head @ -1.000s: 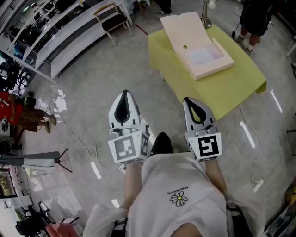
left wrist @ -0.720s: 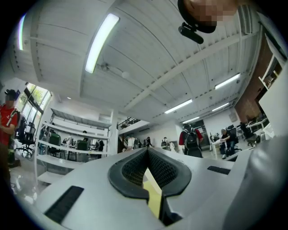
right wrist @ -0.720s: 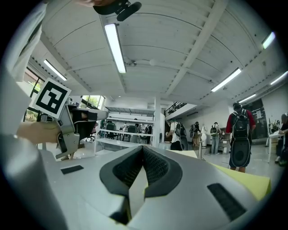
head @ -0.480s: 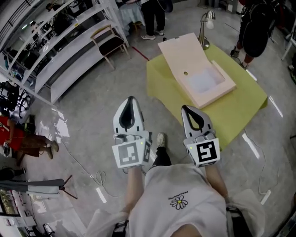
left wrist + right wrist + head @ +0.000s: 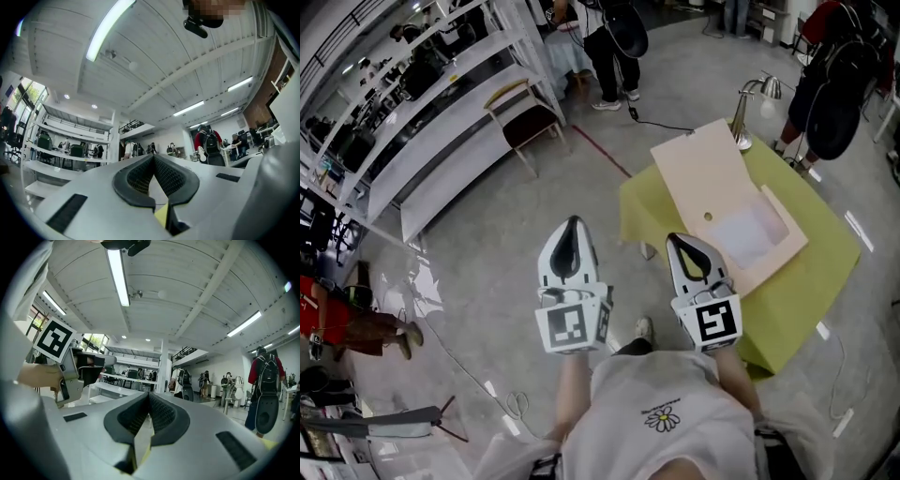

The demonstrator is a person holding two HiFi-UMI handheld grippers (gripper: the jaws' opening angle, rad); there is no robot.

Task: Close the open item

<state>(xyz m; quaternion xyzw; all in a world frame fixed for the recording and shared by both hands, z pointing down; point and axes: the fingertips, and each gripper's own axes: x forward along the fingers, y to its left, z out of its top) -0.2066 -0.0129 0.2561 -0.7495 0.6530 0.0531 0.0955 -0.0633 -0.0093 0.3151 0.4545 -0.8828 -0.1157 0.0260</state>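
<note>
The left gripper (image 5: 571, 230) and the right gripper (image 5: 686, 246) are hovering side by side above the floor, each with its jaws pressed together and gripping nothing. The open box (image 5: 757, 232) is lying on the yellow-green table (image 5: 799, 292), just beyond the right gripper, with its lid (image 5: 703, 173) leaning back toward the far left.

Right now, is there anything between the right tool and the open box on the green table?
Nothing visible does. The right tool, shut and empty, is held just before the open box on the green table, and no object shows between them. The desk lamp stands beyond the box, out of the way.
</note>
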